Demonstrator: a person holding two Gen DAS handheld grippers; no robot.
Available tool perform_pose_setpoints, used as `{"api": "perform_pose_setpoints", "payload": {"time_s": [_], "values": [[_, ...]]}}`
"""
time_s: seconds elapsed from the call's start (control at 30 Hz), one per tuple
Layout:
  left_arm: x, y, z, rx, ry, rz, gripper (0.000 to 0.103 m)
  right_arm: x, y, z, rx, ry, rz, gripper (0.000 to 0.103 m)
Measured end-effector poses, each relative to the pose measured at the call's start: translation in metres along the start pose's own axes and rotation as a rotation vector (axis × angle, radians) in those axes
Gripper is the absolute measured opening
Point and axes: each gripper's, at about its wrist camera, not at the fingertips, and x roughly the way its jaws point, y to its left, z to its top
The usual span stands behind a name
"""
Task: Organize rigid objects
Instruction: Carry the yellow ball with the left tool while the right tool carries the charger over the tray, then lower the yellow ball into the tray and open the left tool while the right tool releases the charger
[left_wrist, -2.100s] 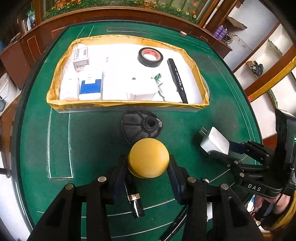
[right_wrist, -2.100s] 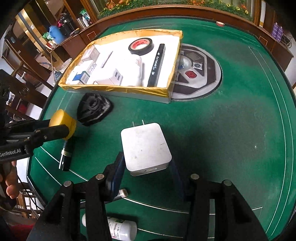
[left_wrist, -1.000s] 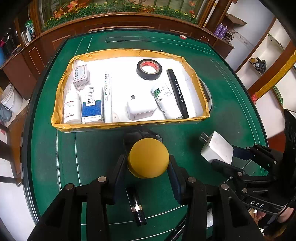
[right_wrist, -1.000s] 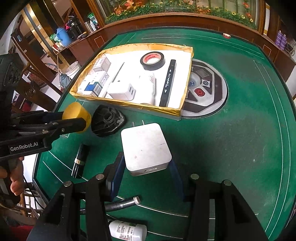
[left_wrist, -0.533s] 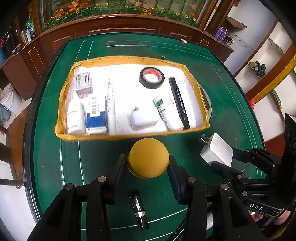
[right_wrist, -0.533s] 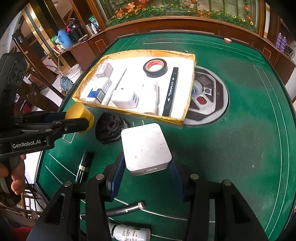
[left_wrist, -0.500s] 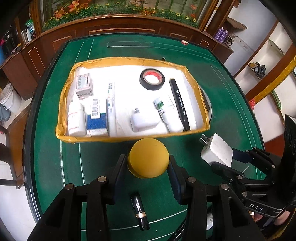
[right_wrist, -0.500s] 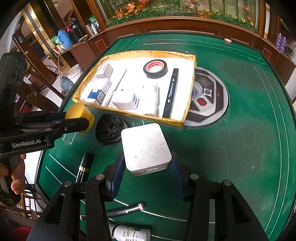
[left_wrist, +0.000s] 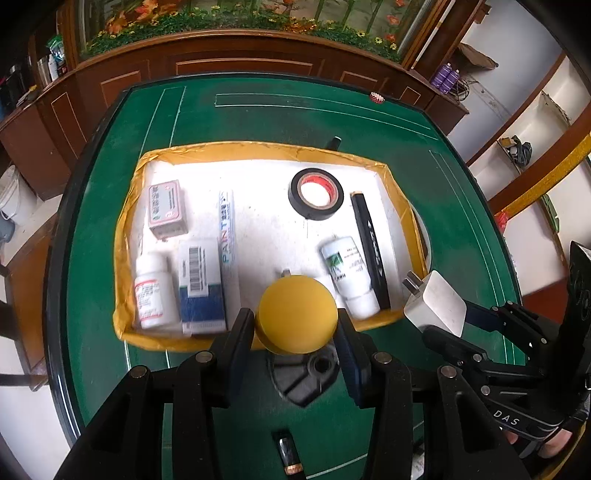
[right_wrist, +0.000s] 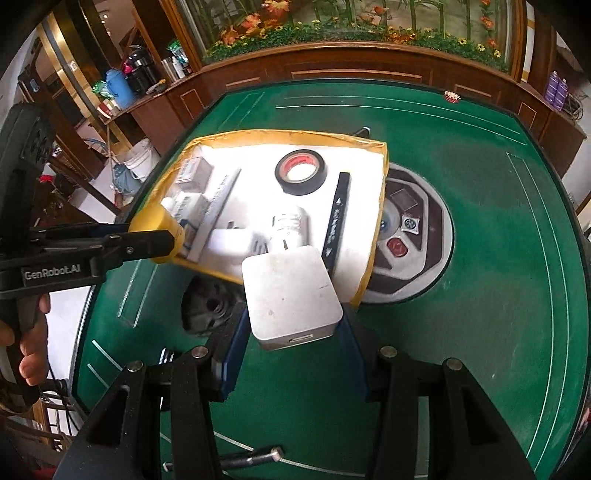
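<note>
Green felt table (left_wrist: 258, 122) bears a yellow-rimmed tray (left_wrist: 258, 149), wood-panelled room.

A green felt table (left_wrist: 454, 206) carries a yellow-rimmed tray (left_wrist: 258, 149), a black knob (left_wrist: 306, 376) beside its near wall, a lipstick (left_wrist: 290, 458) and a bolt (right_wrist: 251, 458).

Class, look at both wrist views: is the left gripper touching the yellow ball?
Touching. The left wrist view shows the left gripper closed on the yellow ball, a pad pressed against each side, no gap visible. The right wrist view shows the same grip side-on.
</note>
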Motion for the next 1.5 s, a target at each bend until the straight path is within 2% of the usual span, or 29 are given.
{"api": "perform_pose_setpoints", "payload": {"time_s": [0.5, 0.7, 0.93, 1.13, 1.33, 1.5], "values": [[0.052, 0.005, 0.05, -0.012, 0.043, -0.031, 0.046, 0.039, -0.009, 0.055, 0.011, 0.055, -0.04, 0.046], [0.073, 0.011, 0.053, -0.019, 0.071, -0.05, 0.046, 0.06, -0.013, 0.078, -0.005, 0.081, -0.111, 0.046], [0.089, 0.021, 0.052, -0.015, 0.091, -0.054, 0.046, 0.081, -0.008, 0.108, -0.086, 0.077, -0.219, 0.046], [0.091, 0.033, 0.049, -0.012, 0.095, -0.064, 0.045, 0.103, 0.004, 0.118, -0.147, 0.101, -0.28, 0.046], [0.089, 0.035, 0.048, -0.005, 0.095, -0.076, 0.045, 0.112, 0.019, 0.12, -0.139, 0.109, -0.196, 0.046], [0.085, 0.043, 0.044, -0.046, 0.093, -0.117, 0.045, 0.11, 0.027, 0.127, -0.116, 0.093, -0.107, 0.046]]}}
